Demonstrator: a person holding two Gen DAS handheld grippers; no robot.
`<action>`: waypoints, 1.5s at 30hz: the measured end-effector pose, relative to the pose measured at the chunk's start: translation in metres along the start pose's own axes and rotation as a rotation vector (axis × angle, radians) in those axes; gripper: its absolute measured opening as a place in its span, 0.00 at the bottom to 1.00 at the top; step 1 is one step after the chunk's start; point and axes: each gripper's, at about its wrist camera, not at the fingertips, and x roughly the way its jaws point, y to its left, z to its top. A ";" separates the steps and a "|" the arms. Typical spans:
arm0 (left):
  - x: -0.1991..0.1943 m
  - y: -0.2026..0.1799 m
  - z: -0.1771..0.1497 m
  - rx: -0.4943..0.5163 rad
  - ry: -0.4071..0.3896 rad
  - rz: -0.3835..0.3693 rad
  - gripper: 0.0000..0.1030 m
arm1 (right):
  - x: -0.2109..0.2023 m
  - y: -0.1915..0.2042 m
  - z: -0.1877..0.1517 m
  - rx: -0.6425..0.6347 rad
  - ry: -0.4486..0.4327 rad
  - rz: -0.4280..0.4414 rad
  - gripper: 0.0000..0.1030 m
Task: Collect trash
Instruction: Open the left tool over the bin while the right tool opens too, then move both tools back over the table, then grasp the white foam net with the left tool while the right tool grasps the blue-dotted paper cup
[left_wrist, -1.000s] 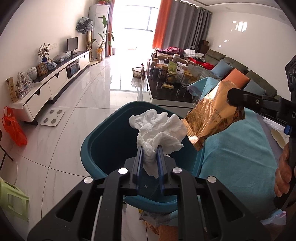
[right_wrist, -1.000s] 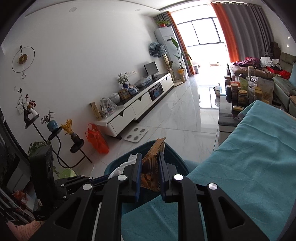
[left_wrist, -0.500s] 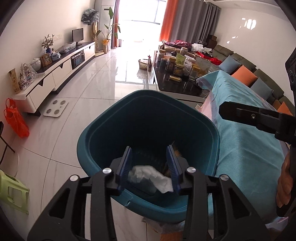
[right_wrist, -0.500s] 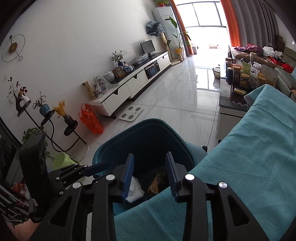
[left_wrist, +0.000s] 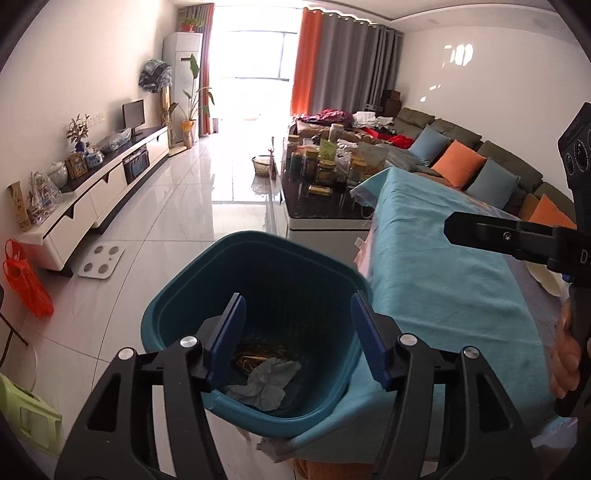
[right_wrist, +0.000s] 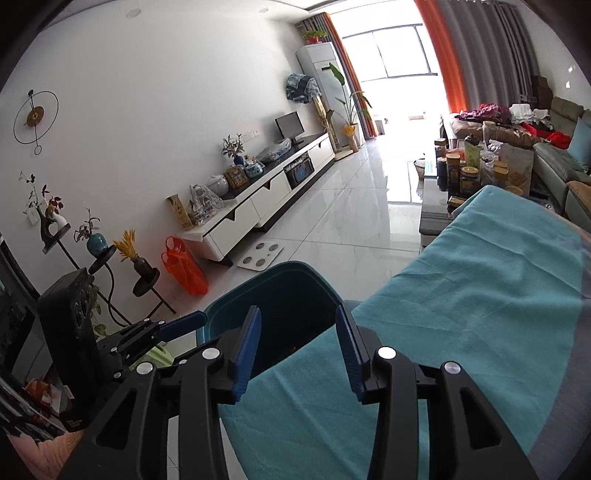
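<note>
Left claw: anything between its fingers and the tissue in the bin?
No. In the left wrist view the opening left claw is empty; only air lies above the tissue in the bin.

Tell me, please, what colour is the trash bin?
The trash bin is dark teal, best seen in the left wrist view.

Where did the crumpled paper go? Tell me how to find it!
Find the long table with the teal cloth; at its near corner stands a dark teal bin on the white floor. Look right down to the bottom of it: the crumpled tissue lies there, pale and soft, in front of a shiny golden-brown wrapper.
</note>
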 end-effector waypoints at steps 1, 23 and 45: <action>-0.003 -0.008 0.002 0.013 -0.012 -0.022 0.58 | -0.010 -0.002 -0.001 0.002 -0.016 -0.009 0.41; 0.015 -0.244 0.014 0.380 -0.057 -0.417 0.63 | -0.192 -0.113 -0.083 0.215 -0.236 -0.429 0.50; 0.082 -0.338 0.031 0.534 0.052 -0.453 0.59 | -0.274 -0.186 -0.142 0.381 -0.303 -0.681 0.43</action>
